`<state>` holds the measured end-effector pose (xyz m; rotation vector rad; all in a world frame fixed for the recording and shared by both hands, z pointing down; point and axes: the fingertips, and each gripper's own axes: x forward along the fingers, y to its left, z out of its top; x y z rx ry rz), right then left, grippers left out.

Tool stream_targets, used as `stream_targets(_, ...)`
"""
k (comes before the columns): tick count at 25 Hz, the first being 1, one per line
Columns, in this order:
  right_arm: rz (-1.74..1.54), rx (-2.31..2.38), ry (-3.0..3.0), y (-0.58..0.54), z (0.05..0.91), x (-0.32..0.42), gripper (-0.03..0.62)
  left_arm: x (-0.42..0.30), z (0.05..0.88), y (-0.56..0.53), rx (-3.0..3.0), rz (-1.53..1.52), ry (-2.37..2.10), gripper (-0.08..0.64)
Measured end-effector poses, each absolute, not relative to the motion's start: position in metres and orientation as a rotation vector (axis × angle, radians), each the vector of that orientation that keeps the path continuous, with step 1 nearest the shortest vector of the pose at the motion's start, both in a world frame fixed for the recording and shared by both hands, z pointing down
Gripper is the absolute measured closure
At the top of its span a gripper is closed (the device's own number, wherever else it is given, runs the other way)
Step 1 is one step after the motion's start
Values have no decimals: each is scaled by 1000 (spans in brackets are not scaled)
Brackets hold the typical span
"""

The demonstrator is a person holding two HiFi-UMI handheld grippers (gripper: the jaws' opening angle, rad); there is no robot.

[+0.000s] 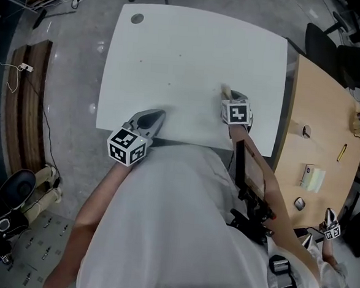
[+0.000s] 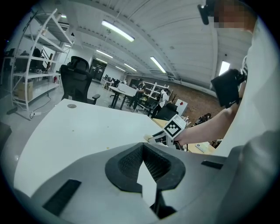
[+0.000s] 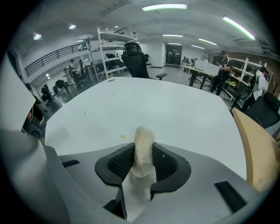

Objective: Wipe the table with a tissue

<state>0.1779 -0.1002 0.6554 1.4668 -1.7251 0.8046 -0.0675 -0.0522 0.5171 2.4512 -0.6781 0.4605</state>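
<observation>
1. The white table (image 1: 192, 61) has a few small specks on it. One yellowish crumb (image 3: 123, 137) lies just ahead of the right gripper.
2. The right gripper (image 1: 232, 99) is over the table's near right part and tilted steeply down. Its jaws are clamped on a rolled tissue (image 3: 143, 148).
3. The tissue pokes out past the jaw tips towards the tabletop. I can't tell whether its tip touches the surface.
4. The left gripper (image 1: 155, 116) sits at the table's near edge, well to the left of the right one, and points more level across the top. Its jaw tips meet and nothing is between them.
5. A round grommet (image 1: 137, 18) marks the far left corner of the table.
6. A wooden desk (image 1: 320, 119) stands against the table's right side, and a black chair (image 3: 135, 61) stands beyond the far end.
</observation>
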Motion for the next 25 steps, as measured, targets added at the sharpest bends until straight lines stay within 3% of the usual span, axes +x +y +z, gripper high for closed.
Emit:
stream_targets(12,784,1494,-1683,-111,649,138,469,-86,516,-77,2482,471,-557,555)
stream_targets(25,740,1134,-1806,-93,660,57,469,-117,522,-93,2500,462,-467,555)
